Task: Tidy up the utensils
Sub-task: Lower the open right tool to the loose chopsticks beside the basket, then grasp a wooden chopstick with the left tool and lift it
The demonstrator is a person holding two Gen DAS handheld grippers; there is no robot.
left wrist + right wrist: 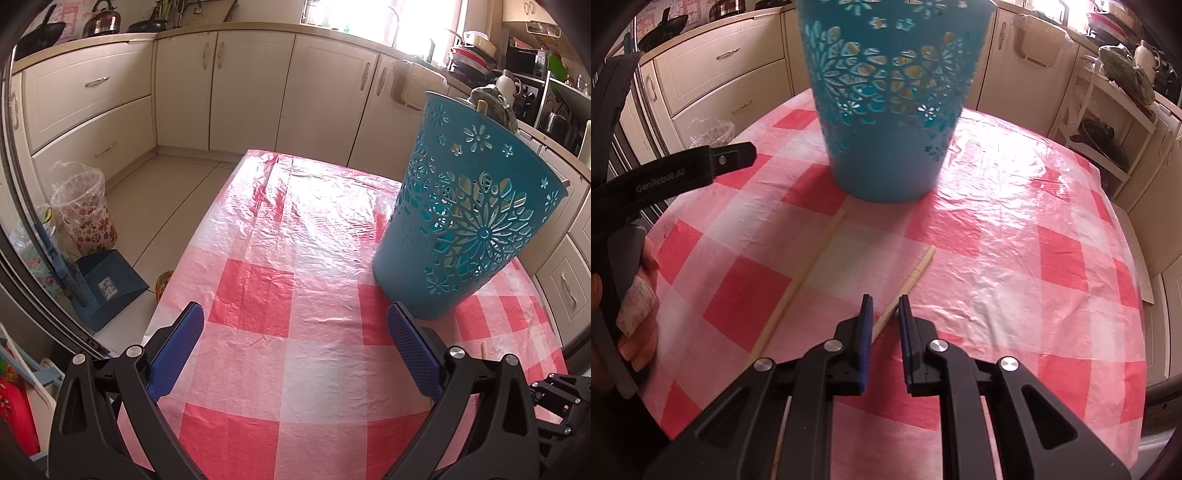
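A teal cut-out basket (461,229) stands on the red-checked table (295,280), with a wooden handle end (482,107) showing above its rim. It also fills the top of the right wrist view (890,103). Two wooden chopsticks lie on the cloth in front of it: a long one (801,280) and a shorter one (912,280). My right gripper (885,301) is narrowly parted with the shorter chopstick between its fingertips. My left gripper (295,314) is wide open and empty, left of the basket.
The left gripper's body and the hand holding it (639,295) sit at the table's left edge. Cream cabinets (251,85) line the back. A lined bin (83,210) and a blue dustpan (107,284) stand on the floor at left.
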